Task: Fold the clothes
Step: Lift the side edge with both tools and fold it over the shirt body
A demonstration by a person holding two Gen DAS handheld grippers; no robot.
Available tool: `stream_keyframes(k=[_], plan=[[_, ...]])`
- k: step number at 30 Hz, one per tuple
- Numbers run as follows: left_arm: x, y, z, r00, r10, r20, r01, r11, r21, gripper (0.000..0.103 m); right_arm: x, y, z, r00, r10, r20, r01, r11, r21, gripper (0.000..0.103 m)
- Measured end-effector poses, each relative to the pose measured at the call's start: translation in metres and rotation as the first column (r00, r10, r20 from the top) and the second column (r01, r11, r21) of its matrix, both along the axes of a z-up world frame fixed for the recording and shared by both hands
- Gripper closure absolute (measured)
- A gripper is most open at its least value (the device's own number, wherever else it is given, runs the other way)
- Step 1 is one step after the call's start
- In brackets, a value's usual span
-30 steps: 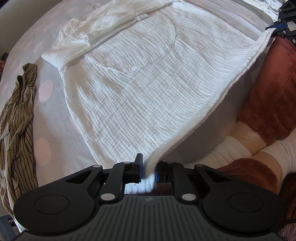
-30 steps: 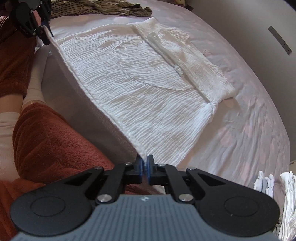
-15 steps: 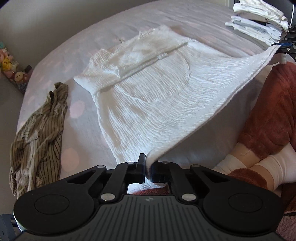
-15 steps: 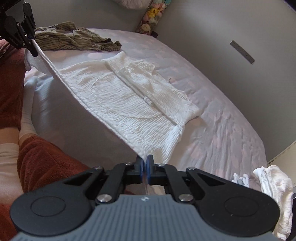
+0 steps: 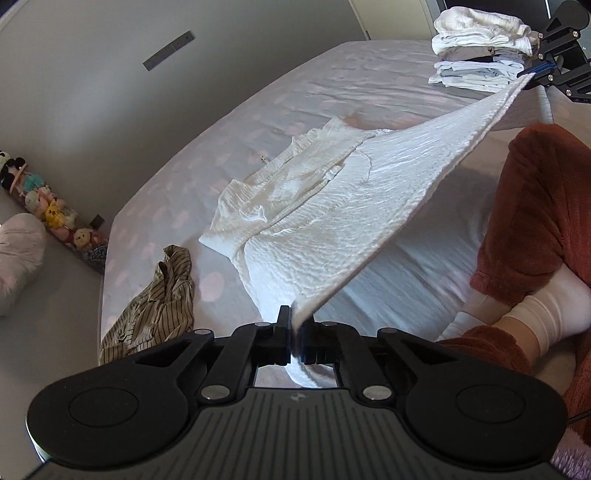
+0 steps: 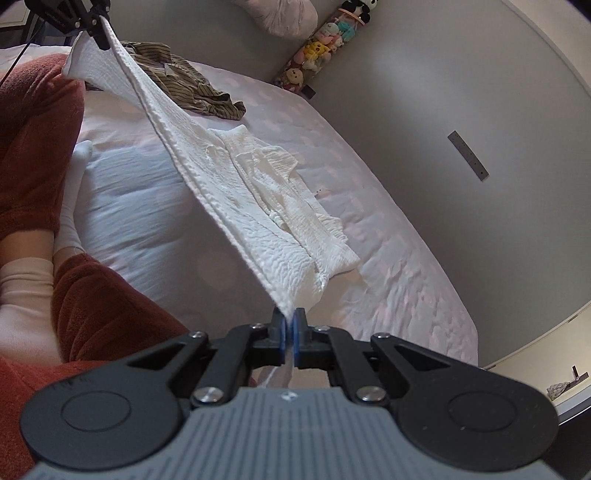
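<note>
A white crinkled garment (image 5: 332,206) (image 6: 255,206) stretches from the bed up to both grippers, its near hem pulled taut in the air between them. My left gripper (image 5: 295,325) is shut on one hem corner. My right gripper (image 6: 289,325) is shut on the other corner. The right gripper (image 5: 543,70) appears at the top right of the left wrist view, and the left gripper (image 6: 98,35) at the top left of the right wrist view. The garment's far end with folded sleeves still rests on the pale dotted bedsheet (image 5: 280,110) (image 6: 388,243).
A striped olive shirt (image 5: 159,299) (image 6: 184,88) lies crumpled on the bed's left side. A stack of folded clothes (image 5: 480,48) sits at the far right. A person's rust fleece legs and white socks (image 5: 543,306) (image 6: 44,155) kneel on the bed. Plush toys (image 5: 48,210) line the wall.
Both grippers rose and lifted the hem higher off the bed. More of the garment now hangs in the air, and only its far end lies on the sheet.
</note>
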State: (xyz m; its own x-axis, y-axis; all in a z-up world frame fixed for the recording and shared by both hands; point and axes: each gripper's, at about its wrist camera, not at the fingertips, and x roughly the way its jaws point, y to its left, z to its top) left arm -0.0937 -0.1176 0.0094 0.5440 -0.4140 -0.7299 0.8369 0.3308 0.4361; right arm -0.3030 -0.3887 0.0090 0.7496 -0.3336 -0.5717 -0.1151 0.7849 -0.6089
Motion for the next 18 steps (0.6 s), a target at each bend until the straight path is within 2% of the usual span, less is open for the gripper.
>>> stream_keyframes(k=[2,11,18], plan=[[-0.007,0.003,0.007,1.0,-0.011,0.024,0.011,1.0,-0.004,0.101,-0.008,0.004,0.005,1.0,0.004,-0.002,-0.004,1.0,-0.006,0.099],[-0.027,0.023,0.025,1.0,-0.016,0.021,0.017,1.0,-0.022,0.101,-0.043,0.027,0.028,0.998,0.043,-0.048,-0.045,0.997,-0.057,0.099],[-0.042,0.038,0.039,1.0,-0.021,0.018,0.021,0.999,-0.036,0.101,-0.059,0.037,0.049,0.998,0.045,-0.051,-0.05,0.995,-0.09,0.099]])
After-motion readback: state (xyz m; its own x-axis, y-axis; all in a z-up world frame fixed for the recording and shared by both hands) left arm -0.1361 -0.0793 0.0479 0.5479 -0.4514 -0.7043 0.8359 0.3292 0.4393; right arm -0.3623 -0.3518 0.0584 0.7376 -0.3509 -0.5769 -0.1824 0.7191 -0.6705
